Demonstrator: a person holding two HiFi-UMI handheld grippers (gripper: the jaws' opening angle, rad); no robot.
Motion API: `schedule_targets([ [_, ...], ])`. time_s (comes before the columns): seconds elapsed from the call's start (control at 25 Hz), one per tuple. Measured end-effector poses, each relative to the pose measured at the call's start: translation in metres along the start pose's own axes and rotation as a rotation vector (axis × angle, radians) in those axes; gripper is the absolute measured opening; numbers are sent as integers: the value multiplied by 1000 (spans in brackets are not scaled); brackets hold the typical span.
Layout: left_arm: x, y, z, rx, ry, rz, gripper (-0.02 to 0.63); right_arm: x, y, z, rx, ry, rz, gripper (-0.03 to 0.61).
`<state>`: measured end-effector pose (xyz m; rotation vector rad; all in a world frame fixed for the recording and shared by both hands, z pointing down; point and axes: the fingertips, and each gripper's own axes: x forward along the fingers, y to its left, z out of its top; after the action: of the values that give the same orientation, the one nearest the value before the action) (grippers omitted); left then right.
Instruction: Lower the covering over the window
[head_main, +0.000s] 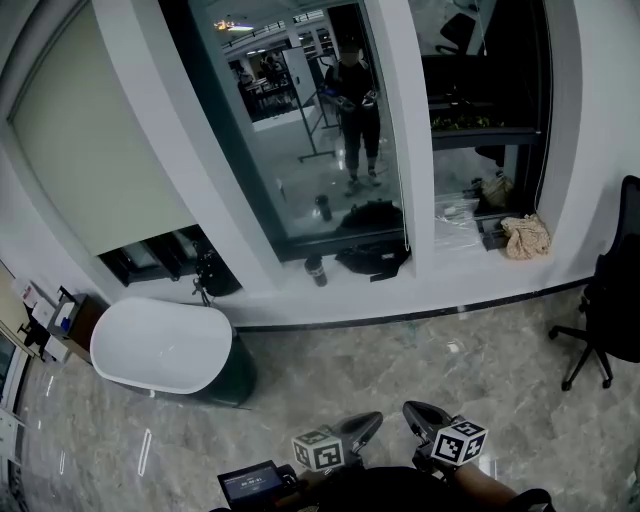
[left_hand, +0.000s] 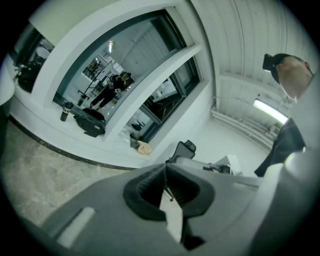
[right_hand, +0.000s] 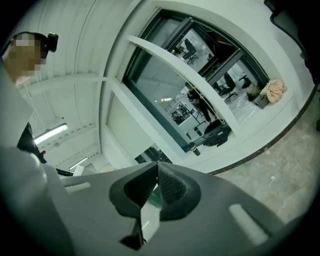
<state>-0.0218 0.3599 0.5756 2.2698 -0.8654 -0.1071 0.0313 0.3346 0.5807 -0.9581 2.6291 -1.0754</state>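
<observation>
Grippers: left gripper (left_hand: 166, 169) and right gripper (right_hand: 157, 166) are both clenched with nothing between the jaws; in the head view they sit low at 6 o'clock.
Covering: a pale blind (head_main: 90, 150) at 10 o'clock is drawn most of the way down its pane. The centre window (head_main: 300, 130) at 12 o'clock is bare.
Around: a black bag (head_main: 372, 255) and a cup (head_main: 315, 270) are on the sill, a crumpled cloth (head_main: 526, 236) at 2 o'clock, an office chair (head_main: 605, 300) at 3 o'clock.
In the way: a bathtub (head_main: 160, 345) at 8 o'clock stands below the blind.
Hard to see: the window tops are cut off, and the glass reflects a standing person.
Writing: a small screen (head_main: 250, 483) at 7 o'clock, text too small to read.
</observation>
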Motion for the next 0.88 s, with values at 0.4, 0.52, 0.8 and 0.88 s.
schedule_targets([
  [0.4, 42, 50, 37, -11, 37, -50, 0, 43, -45, 32, 26, -32, -74, 8],
  [0.52, 67, 81, 66, -17, 32, -83, 0, 71, -69, 57, 8, -52, -115, 8],
  [0.8, 116, 140, 163, 8, 16, -170, 0, 157, -99, 134, -79, -78, -182, 8],
  [0.88, 121, 161, 180, 11, 17, -172, 0, 182, -112, 146, -61, -85, -191, 8],
])
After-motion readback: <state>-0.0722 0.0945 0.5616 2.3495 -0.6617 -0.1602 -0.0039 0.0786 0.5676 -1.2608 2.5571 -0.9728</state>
